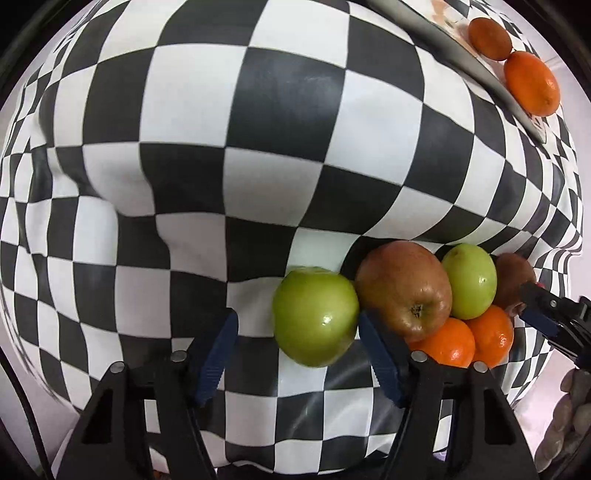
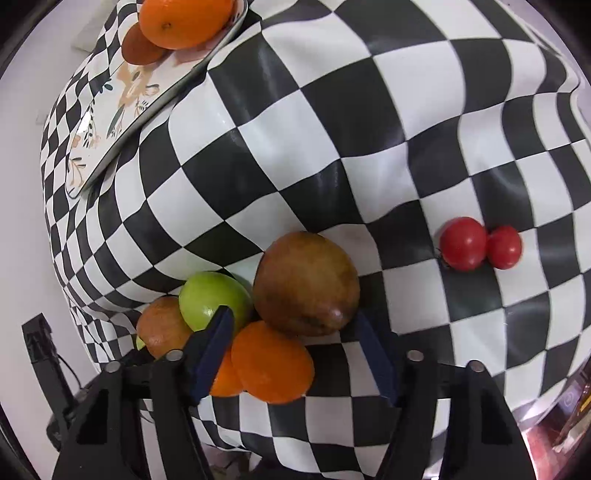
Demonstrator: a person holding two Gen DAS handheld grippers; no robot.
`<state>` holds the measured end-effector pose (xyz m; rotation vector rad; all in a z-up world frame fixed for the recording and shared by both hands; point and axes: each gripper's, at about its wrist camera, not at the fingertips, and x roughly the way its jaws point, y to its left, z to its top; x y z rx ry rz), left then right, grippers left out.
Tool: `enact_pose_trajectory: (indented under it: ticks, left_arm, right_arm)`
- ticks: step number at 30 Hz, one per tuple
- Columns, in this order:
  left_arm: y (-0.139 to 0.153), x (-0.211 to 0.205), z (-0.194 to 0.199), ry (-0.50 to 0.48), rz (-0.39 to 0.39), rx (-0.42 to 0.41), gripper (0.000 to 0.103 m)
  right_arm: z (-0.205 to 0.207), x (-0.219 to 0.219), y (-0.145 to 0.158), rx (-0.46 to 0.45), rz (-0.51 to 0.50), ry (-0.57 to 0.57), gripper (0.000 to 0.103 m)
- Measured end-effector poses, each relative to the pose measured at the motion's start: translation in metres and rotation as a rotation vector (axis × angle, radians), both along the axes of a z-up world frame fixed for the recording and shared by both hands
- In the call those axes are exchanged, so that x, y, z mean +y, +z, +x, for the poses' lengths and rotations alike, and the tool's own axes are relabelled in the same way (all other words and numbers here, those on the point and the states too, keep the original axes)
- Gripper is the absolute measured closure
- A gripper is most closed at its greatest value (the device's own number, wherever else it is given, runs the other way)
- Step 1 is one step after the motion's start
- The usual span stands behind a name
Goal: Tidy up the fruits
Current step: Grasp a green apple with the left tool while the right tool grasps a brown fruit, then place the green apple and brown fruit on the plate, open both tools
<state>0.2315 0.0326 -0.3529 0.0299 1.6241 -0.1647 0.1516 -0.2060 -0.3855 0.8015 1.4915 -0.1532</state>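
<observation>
A pile of fruit lies on the checkered cloth. In the left wrist view my left gripper (image 1: 297, 323) is open around a green apple (image 1: 316, 317), its blue fingers on either side. Beside it sit a red-brown apple (image 1: 404, 286), a second green apple (image 1: 469, 280) and two oranges (image 1: 469, 341). In the right wrist view my right gripper (image 2: 295, 323) is open, straddling an orange (image 2: 273, 363) and a brown-red apple (image 2: 306, 282). A floral tray (image 2: 122, 107) at the far left holds an orange (image 2: 184, 20) and a darker one (image 2: 142, 46).
Two red tomatoes (image 2: 480, 243) lie on the cloth to the right of the pile. The cloth is rumpled, with folds. The tray with its two oranges also shows at the top right of the left wrist view (image 1: 461, 51). The right gripper's tip (image 1: 546, 314) enters there from the right.
</observation>
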Motion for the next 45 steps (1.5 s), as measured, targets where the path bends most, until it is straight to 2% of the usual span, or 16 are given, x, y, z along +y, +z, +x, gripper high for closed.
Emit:
enact_pose_trajectory:
  ticks: [5,9,11,15,21,28,34,38,40,45]
  left_arm:
    - [0.000,-0.004,-0.001,0.005,-0.042,-0.001,0.048]
    - [0.004,-0.012,-0.006,-0.018,-0.036,-0.039,0.048]
    - [0.001,-0.011,0.001,-0.010,-0.057,-0.035,0.046]
    - [0.002,-0.004,-0.003,0.017,-0.112,-0.023,0.055]
    - [0.016,-0.015,-0.023,-0.061,-0.004,-0.046,0.056]
    - [-0.008,-0.006,-0.025,-0.042,-0.055,0.011,0.051]
    - [-0.007,-0.014,-0.020,-0.021,-0.027,-0.008,0.052]
    - [0.008,-0.022,-0.025,-0.048,0.015,-0.052,0.052]
    - [0.019,-0.022,-0.029,-0.044,0.009,-0.062,0.052]
    - [0.064,-0.013,-0.036,-0.027,-0.034,-0.109,0.052]
  right_arm:
    - [0.003,0.000,-0.016,0.021,-0.017,0.003,0.035]
    - [0.006,0.003,-0.020,0.021,-0.024,0.004,0.034]
    - [0.006,0.003,-0.022,0.023,-0.023,0.005,0.034]
    - [0.013,0.006,-0.024,0.029,-0.008,0.006,0.034]
    - [0.009,0.008,-0.013,0.036,-0.046,0.048,0.035]
    - [0.005,0.001,-0.016,0.047,-0.038,0.055,0.034]
    - [0.008,-0.010,-0.024,0.030,-0.022,0.024,0.033]
    - [0.010,-0.006,-0.015,0.015,-0.067,0.052,0.034]
    - [0.008,0.002,-0.005,-0.012,-0.090,0.066,0.034]
    - [0.008,0.000,0.026,-0.077,-0.060,0.072,0.034]
